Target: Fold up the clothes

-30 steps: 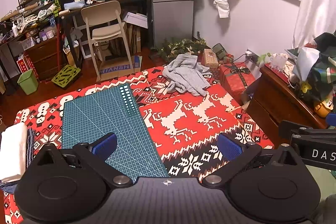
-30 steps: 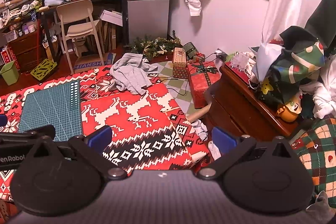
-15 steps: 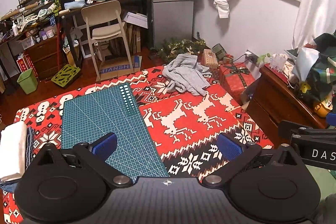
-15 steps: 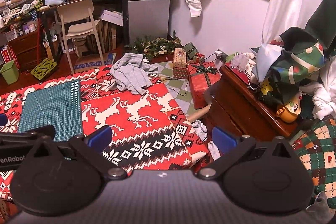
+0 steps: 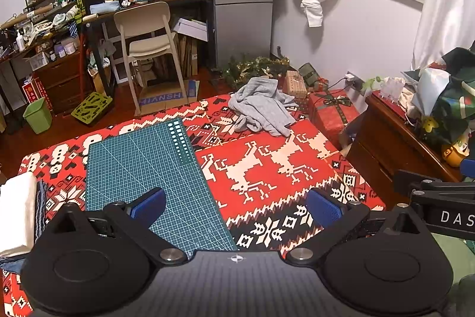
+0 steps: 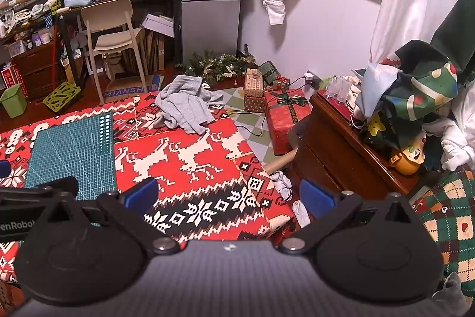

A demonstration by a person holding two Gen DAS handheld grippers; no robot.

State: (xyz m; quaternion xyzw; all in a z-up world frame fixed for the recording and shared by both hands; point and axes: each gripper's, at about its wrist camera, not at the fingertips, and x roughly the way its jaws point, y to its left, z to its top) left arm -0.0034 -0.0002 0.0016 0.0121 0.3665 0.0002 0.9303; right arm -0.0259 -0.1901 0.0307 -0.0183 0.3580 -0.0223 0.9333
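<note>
Two hand-held grippers wide open, garment untouched

Both the left hand-held gripper (image 5: 236, 205) and right hand-held gripper (image 6: 227, 195) hover empty, jaws spread wide, over the worktop (image 5: 267, 168). A crumpled grey garment (image 5: 262, 109) lies at 12 o'clock on the far edge, a green mat (image 5: 142, 159) at 10 o'clock.

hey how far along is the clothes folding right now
Done: a folded white cloth sits stacked at the left edge of the red reindeer-patterned cover. In hand: nothing; the left gripper and right gripper are both open and empty. Left: the crumpled grey garment lies unfolded at the far edge, beyond the green cutting mat, apart from both grippers.
</note>
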